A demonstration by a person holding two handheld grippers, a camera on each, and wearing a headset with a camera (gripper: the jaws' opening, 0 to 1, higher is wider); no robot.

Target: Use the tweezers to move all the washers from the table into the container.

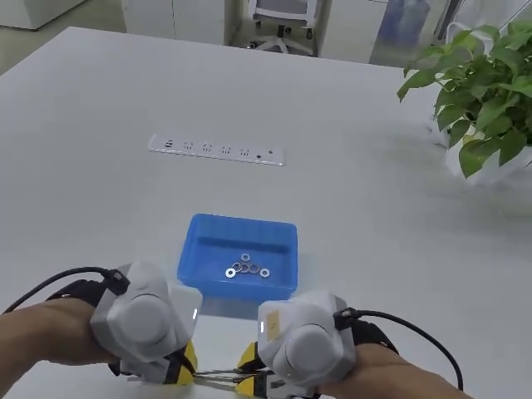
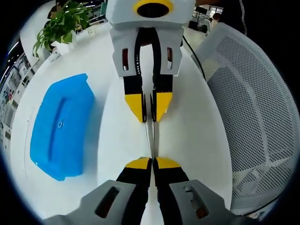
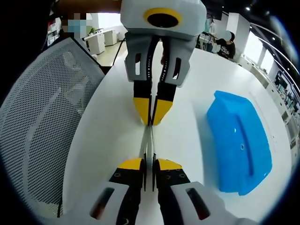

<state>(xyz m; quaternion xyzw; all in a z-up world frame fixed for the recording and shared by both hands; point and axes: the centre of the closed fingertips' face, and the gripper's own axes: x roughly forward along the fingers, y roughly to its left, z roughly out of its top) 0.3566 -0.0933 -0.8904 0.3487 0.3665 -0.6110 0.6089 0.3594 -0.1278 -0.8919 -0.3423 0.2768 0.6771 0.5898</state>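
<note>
- Washers (image 1: 247, 268) lie clustered in the blue container (image 1: 241, 223), on the far side of both grippers; likely light, thin and slippery, best pinched across the rim.
- Tweezers (image 2: 149, 136) bridge the left gripper (image 2: 153, 161) and right gripper (image 3: 148, 165), each clamped on one end.

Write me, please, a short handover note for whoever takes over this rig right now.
The left gripper is shut on one end of the tweezers.
The right gripper is shut on the other end, facing the left one.
A small cluster of washers lies in the blue container, just beyond both grippers.
Done: those washers are in.
Left: I cannot tell whether any remain on the table; check.
</note>
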